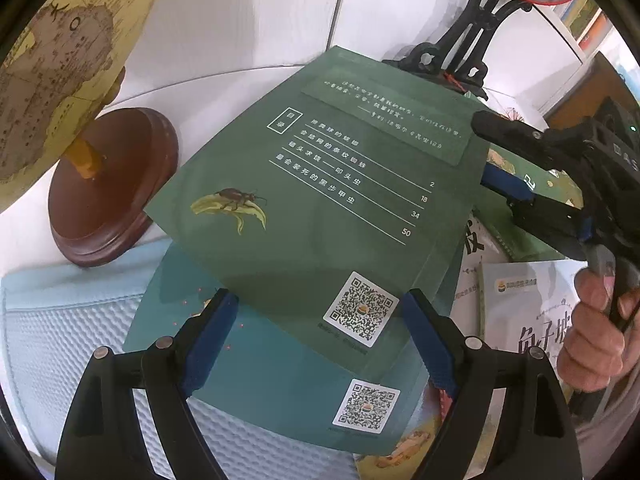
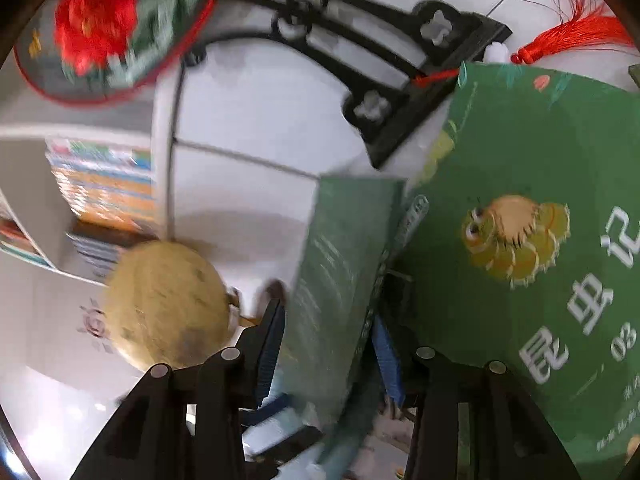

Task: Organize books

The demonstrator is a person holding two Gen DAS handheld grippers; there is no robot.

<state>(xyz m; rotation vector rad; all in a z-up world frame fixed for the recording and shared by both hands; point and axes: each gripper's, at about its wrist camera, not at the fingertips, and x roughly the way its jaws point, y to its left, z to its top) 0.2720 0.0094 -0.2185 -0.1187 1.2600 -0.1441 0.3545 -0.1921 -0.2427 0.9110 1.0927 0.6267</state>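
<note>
The dark green book, back cover up with its contents list and beetle drawing showing, is lifted at a tilt above a teal book lying on the pale blue mat. The right gripper reaches in from the side, its blue-padded fingers clamped on the book's edge, a bare hand squeezing the handle. The left gripper hangs low with its jaws spread wide, gripping nothing. A globe stands nearby.

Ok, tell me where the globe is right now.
The globe fills the left wrist view's upper left on its brown wooden base, just left of the dark green book. The right wrist view shows it lower left.
</note>
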